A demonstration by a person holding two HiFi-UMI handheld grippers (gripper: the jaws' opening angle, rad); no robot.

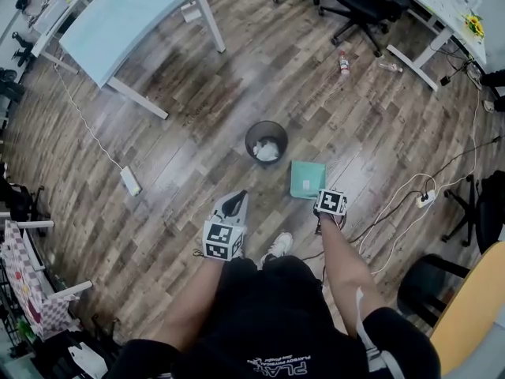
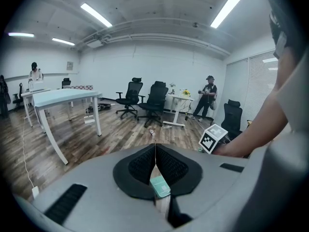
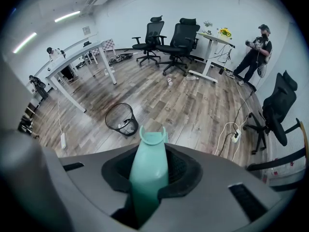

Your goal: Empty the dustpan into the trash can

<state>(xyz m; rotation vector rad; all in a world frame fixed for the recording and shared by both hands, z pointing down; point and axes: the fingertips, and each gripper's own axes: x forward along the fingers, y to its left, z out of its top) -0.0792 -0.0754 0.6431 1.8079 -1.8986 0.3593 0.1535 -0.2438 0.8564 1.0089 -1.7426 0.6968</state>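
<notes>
Dustpan handle [image 3: 153, 144] clamped in R tool [image 3: 149, 170].

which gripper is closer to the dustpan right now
Right. The right gripper has its jaws shut on the handle of the dustpan; the left gripper is apart from it, off to its left in the head view.

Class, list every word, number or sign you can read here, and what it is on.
Nothing reads clearly.
White print on the person's black shirt: too small and blurred to read.
Left cube, right cube: black-and-white square patterns, no words.
</notes>
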